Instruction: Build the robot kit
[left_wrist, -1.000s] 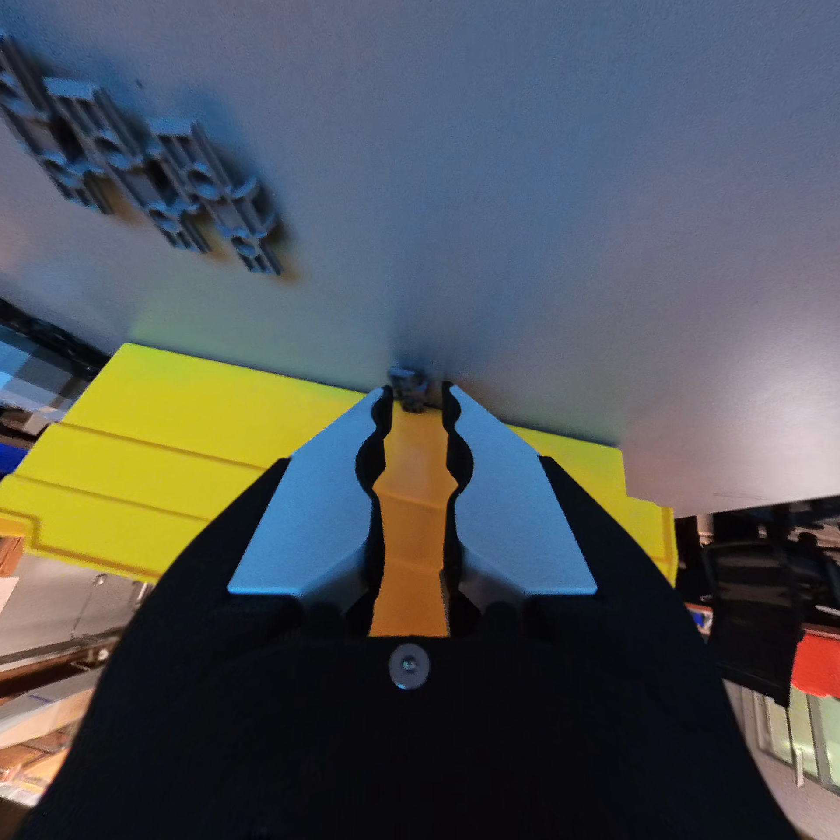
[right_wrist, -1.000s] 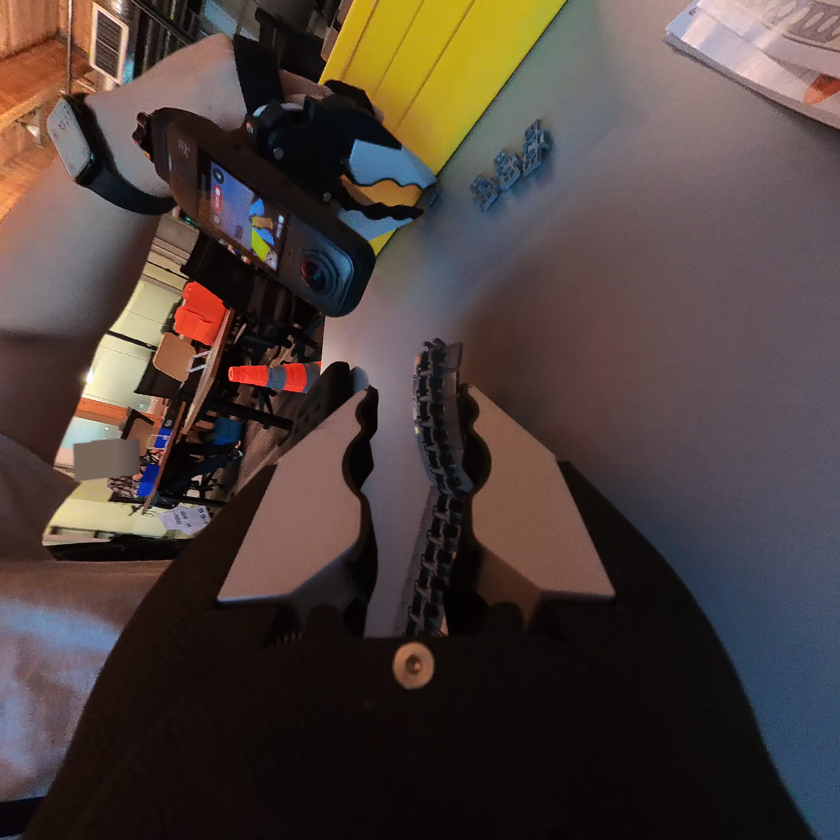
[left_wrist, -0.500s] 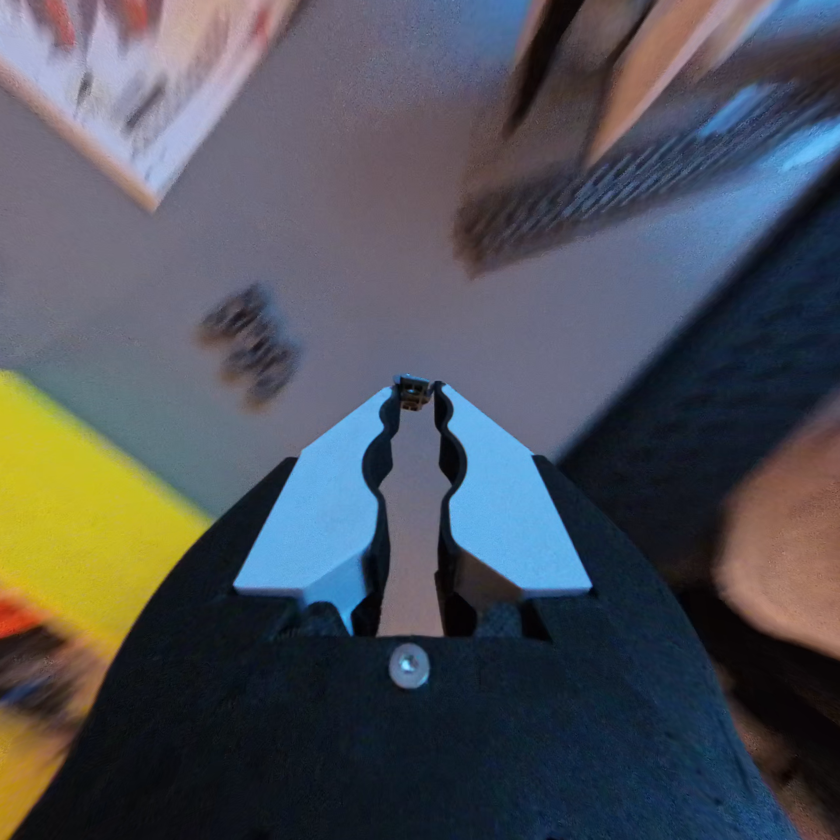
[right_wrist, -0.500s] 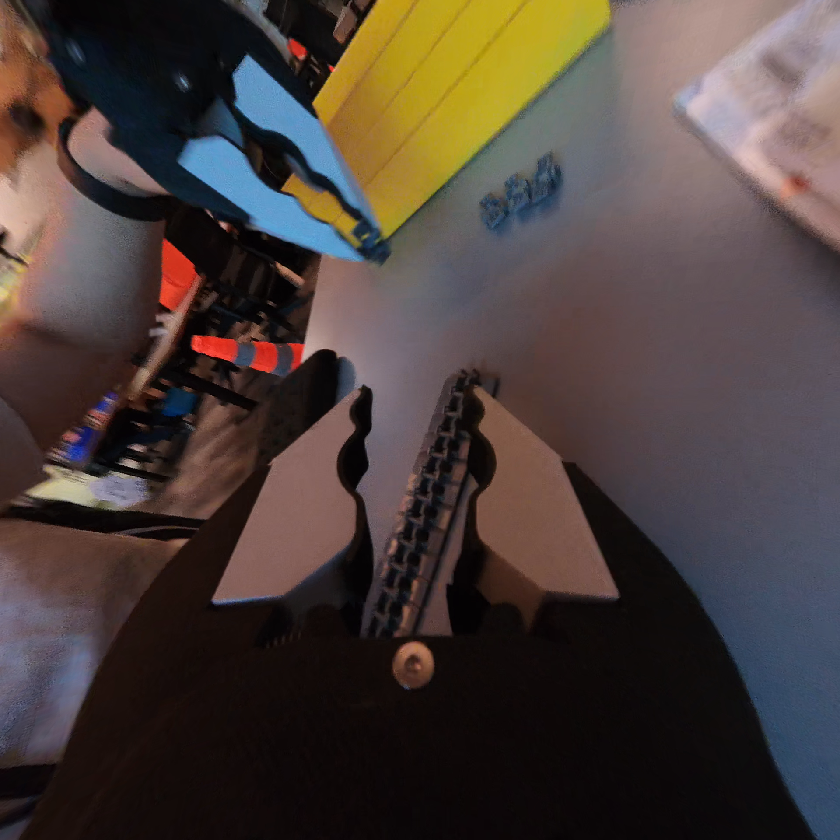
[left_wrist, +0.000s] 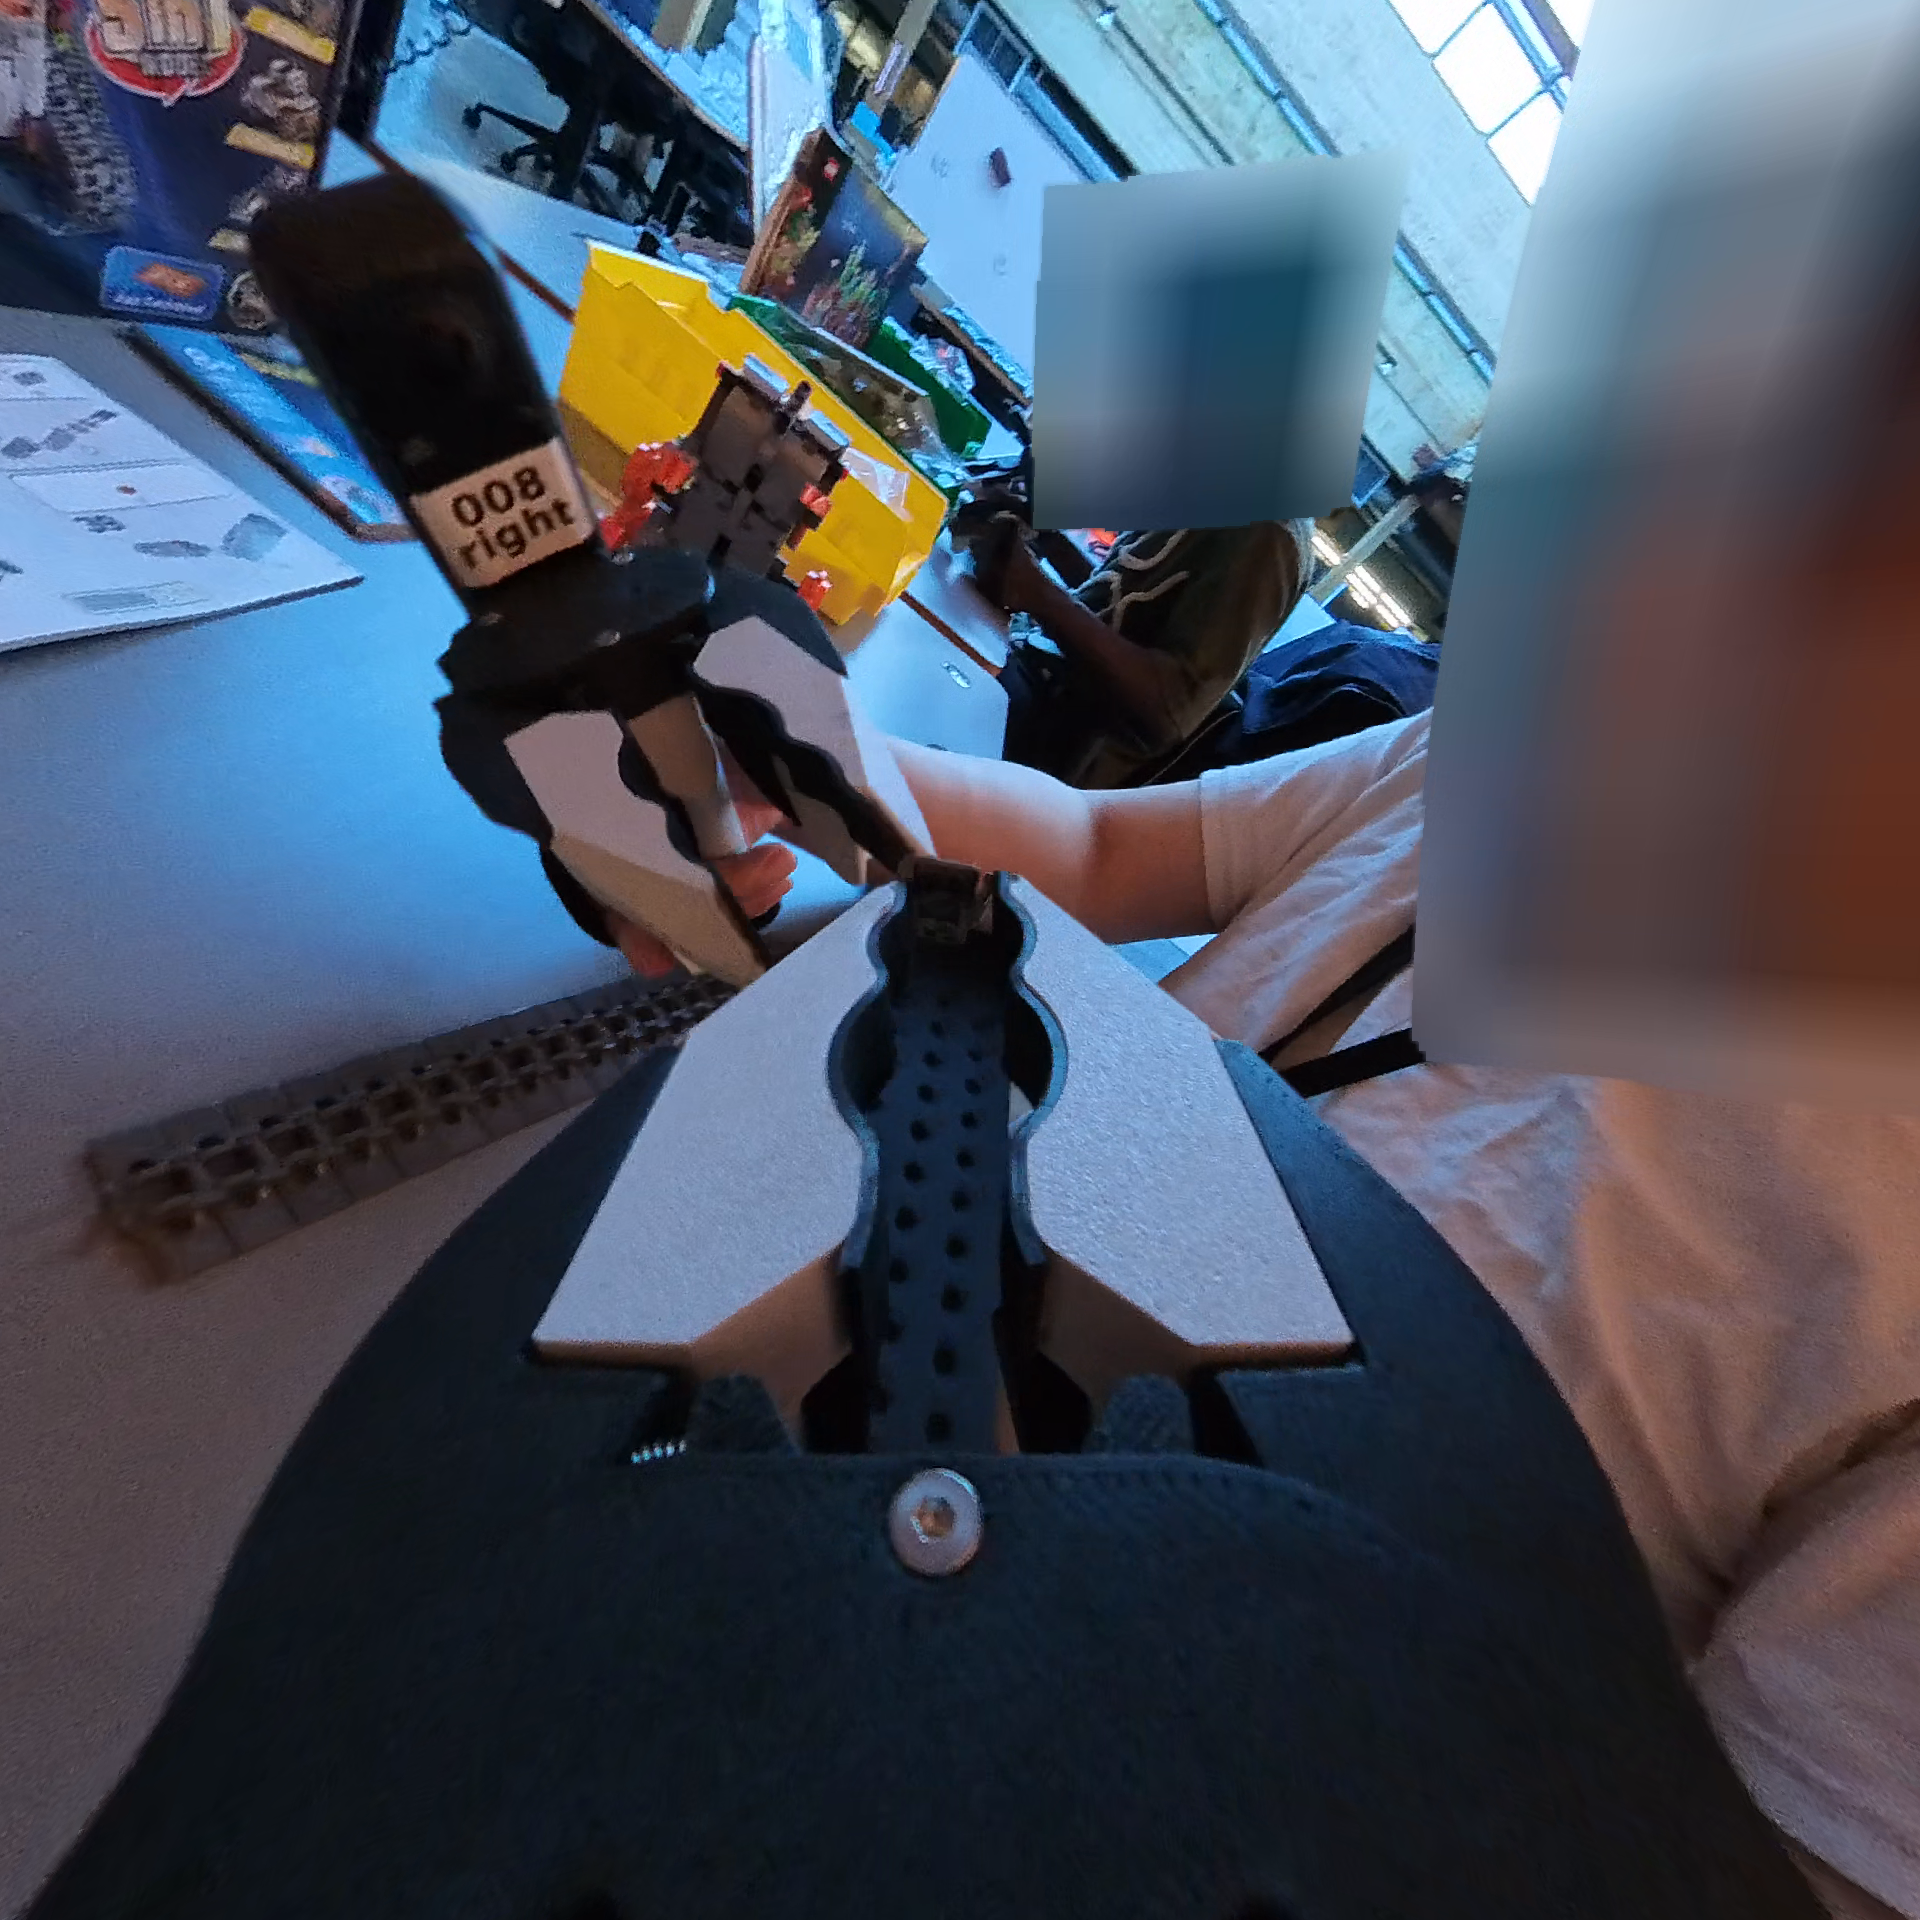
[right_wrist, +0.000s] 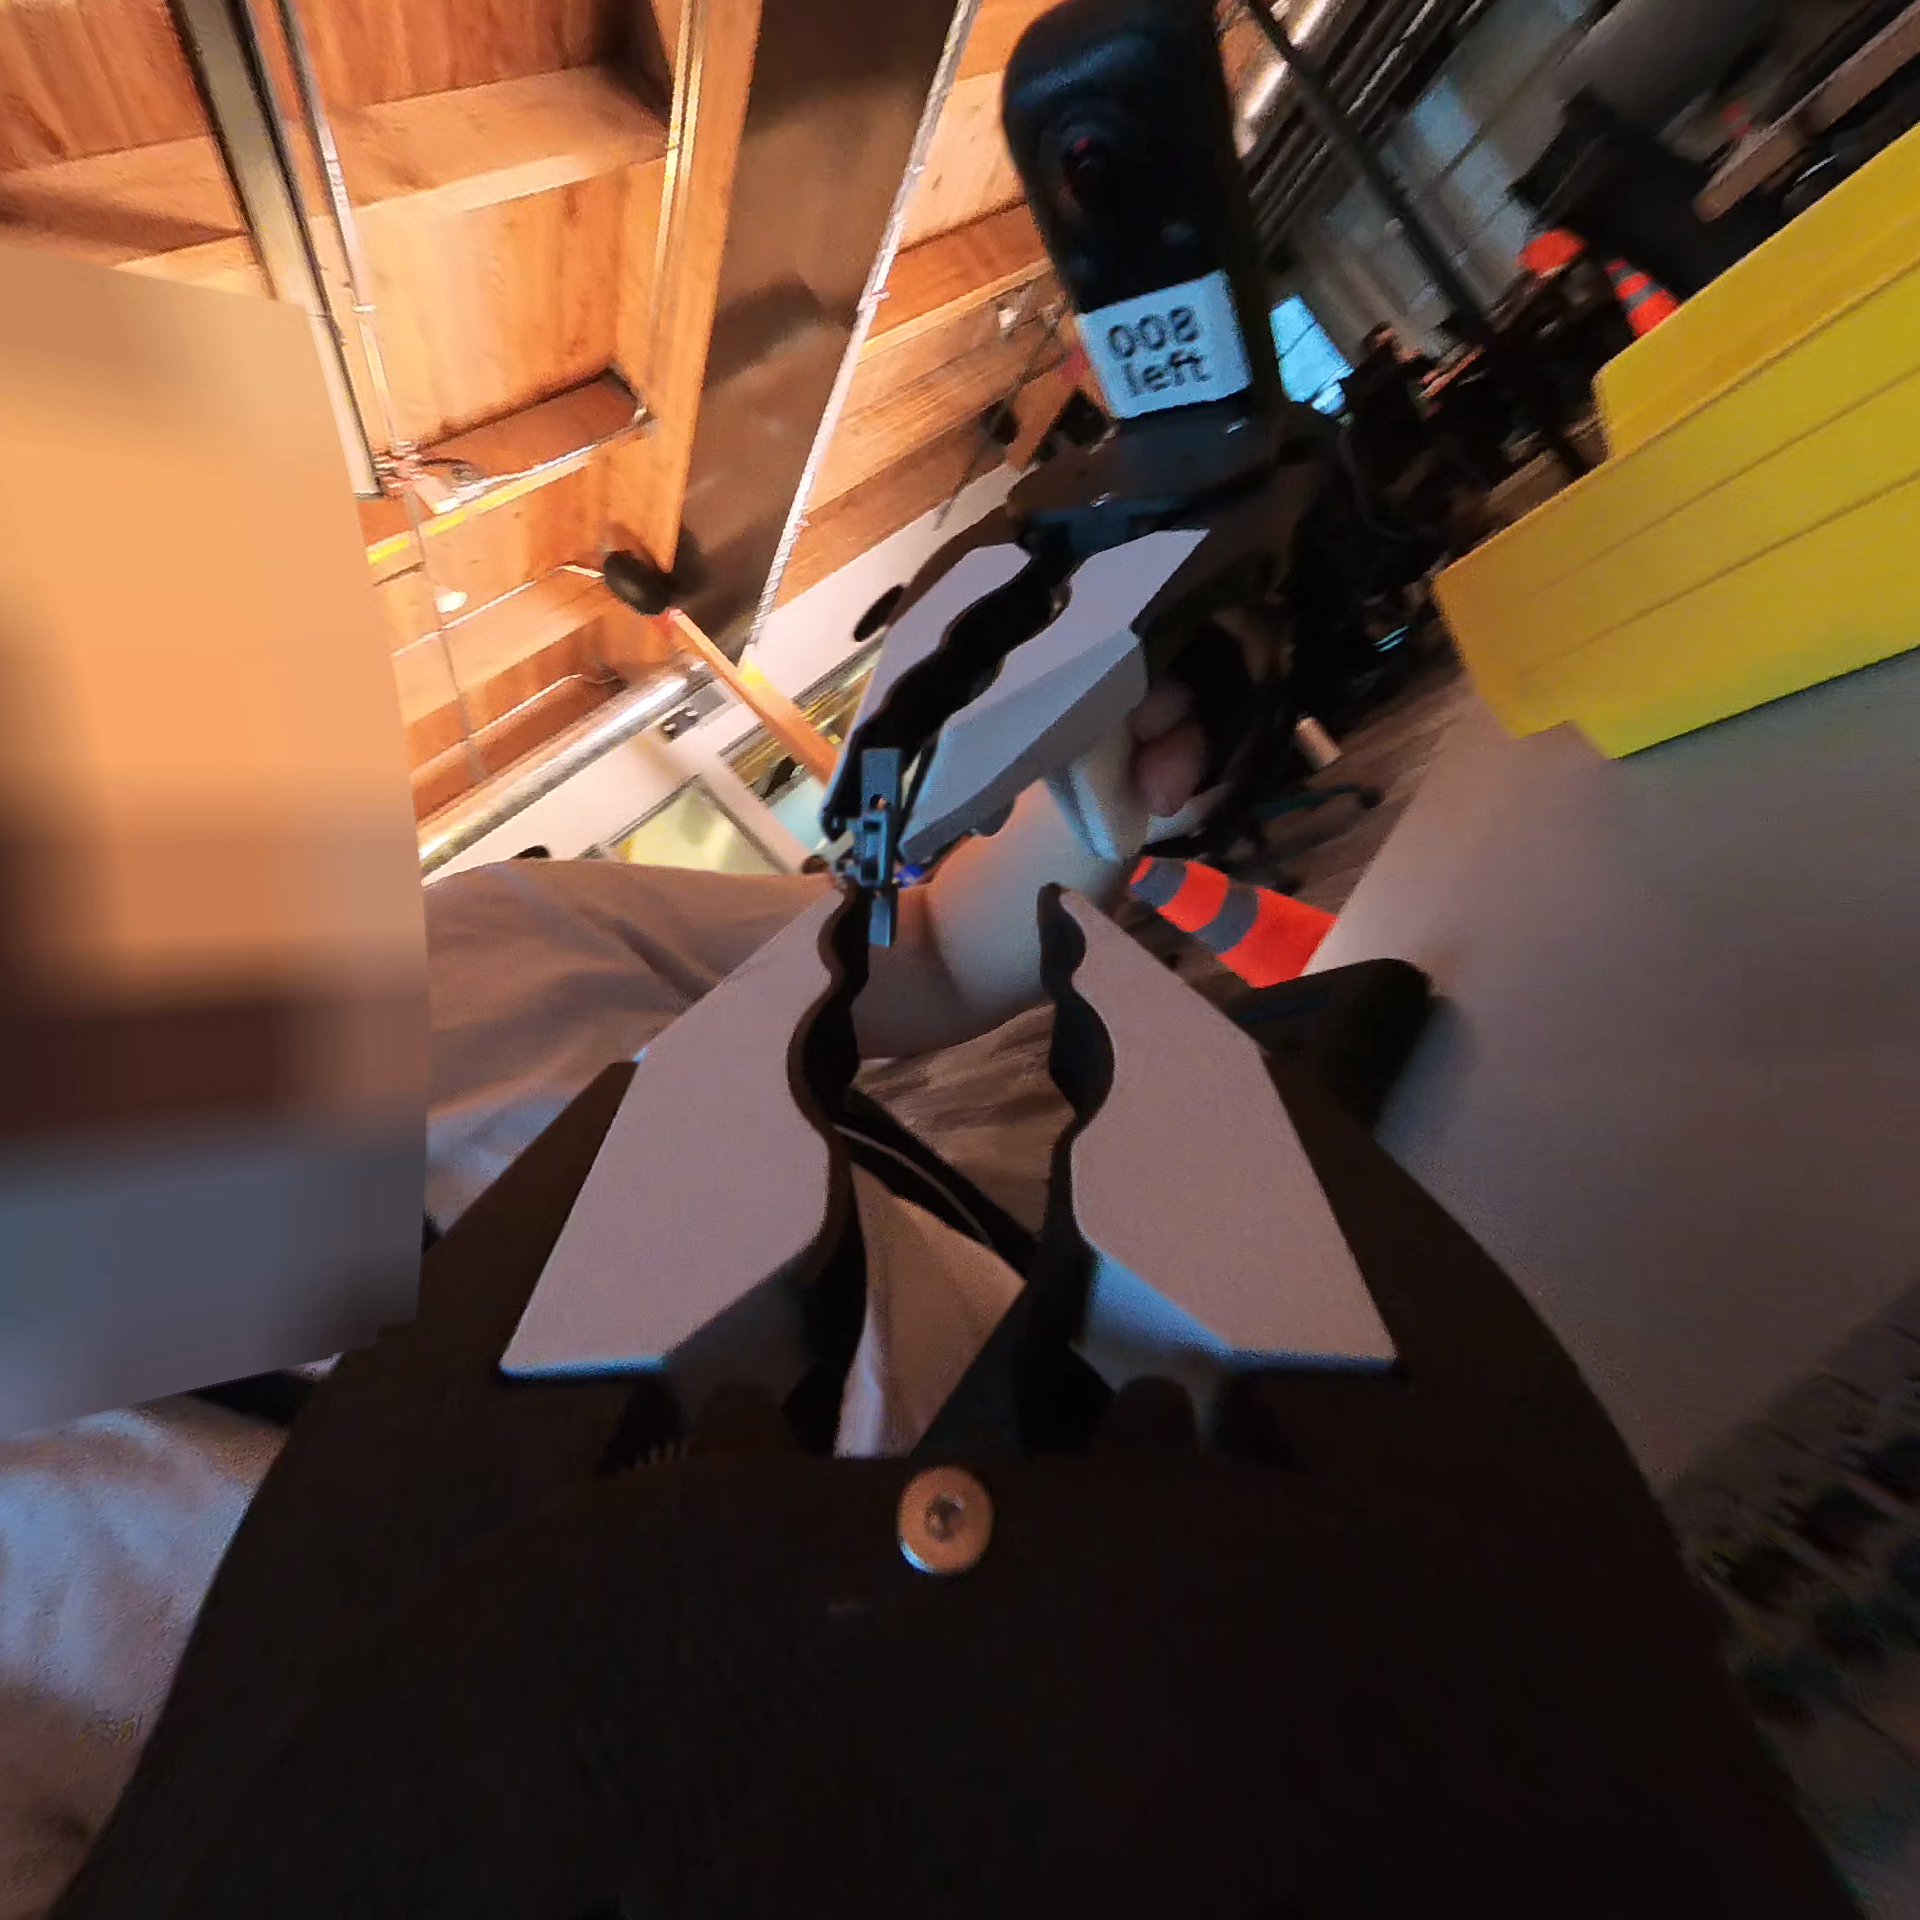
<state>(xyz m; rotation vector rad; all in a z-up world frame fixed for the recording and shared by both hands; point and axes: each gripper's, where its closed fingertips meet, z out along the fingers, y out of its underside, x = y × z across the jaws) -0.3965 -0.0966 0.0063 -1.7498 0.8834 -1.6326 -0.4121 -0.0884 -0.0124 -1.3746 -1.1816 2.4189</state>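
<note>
My left gripper (left_wrist: 943, 896) is shut on a small grey brick piece (left_wrist: 940, 906) pinched at its fingertips. It is raised off the table and faces my right gripper (left_wrist: 821, 904), which is open and empty. In the right wrist view my right gripper (right_wrist: 951, 914) stands with its jaws wide apart. The left gripper (right_wrist: 878, 800) holds the small grey piece (right_wrist: 880, 831) right at my right gripper's left fingertip (right_wrist: 847, 925). A long grey track strip (left_wrist: 395, 1112) lies flat on the table (left_wrist: 208, 831) below, held by neither gripper.
A yellow bin (left_wrist: 717, 395) stands at the back of the table, with a grey and red brick model (left_wrist: 753, 478) in front of it. An instruction booklet (left_wrist: 125, 499) and a toy box (left_wrist: 156, 156) lie at the left. A person's torso and arm are close behind the grippers. An orange cone (right_wrist: 1226, 925) lies beyond the table edge. My left and right fingertips are right by each other.
Both grippers rose off the table and turned to face each other. The right gripper came away from the track strip, which stays on the table. The left still pinches the small piece.
</note>
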